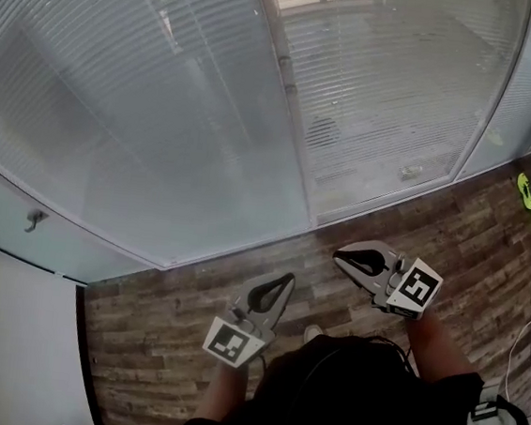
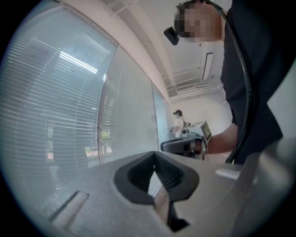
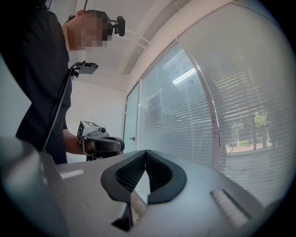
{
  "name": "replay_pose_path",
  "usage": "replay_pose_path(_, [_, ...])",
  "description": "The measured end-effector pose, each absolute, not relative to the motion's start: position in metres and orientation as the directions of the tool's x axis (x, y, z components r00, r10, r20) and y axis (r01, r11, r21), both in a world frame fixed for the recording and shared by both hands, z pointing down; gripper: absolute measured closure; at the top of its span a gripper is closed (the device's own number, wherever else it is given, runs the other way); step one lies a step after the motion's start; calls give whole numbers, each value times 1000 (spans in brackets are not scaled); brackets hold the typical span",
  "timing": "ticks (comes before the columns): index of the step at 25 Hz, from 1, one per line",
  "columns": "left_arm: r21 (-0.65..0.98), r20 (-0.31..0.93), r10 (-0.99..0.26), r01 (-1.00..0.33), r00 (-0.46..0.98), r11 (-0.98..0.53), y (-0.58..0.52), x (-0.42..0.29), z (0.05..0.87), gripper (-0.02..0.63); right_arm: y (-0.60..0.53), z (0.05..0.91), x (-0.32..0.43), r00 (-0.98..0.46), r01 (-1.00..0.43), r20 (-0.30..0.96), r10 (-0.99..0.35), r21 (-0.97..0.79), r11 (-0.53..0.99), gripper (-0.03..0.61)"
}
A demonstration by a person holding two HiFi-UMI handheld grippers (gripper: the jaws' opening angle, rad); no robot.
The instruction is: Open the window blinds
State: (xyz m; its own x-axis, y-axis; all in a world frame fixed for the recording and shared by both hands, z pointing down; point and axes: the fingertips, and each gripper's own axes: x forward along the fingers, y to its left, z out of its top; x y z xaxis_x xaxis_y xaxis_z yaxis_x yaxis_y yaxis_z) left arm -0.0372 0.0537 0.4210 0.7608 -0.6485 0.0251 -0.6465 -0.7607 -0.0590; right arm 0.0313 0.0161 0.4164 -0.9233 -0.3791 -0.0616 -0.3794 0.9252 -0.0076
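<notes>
Closed slatted window blinds point(image 1: 164, 102) cover the glass wall ahead and fill the top of the head view. They also show on the left of the left gripper view as blinds point(image 2: 51, 106) and on the right of the right gripper view as blinds point(image 3: 222, 106). My left gripper point(image 1: 287, 280) and right gripper point(image 1: 339, 255) are held low over the wooden floor, well short of the blinds. The jaw tips of each one meet, so both are shut on nothing. The left gripper point(image 2: 154, 153) points along the glass, and so does the right gripper point(image 3: 145, 152). No cord or wand is visible.
A metal mullion point(image 1: 291, 106) splits the blinds into two panels. Wood-plank floor point(image 1: 159, 328) lies underfoot. A yellow-green object point(image 1: 529, 194) and a white cable point(image 1: 526, 349) lie at the right. A small hook point(image 1: 33, 220) sits on the left panel. Far off stands another person point(image 2: 178, 124).
</notes>
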Motion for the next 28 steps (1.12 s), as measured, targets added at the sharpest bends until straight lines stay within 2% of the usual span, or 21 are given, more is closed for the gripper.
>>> replay_pose_path(13, [-45, 8, -609, -608, 793, -792, 29, -87, 430, 609, -4, 418, -22, -910, -414, -25, -413, 35, 910, 574])
replay_pose_path(28, [-30, 20, -590, -590, 807, -807, 15, -79, 438, 609, -17, 429, -14, -906, -422, 3, -422, 6, 906, 574])
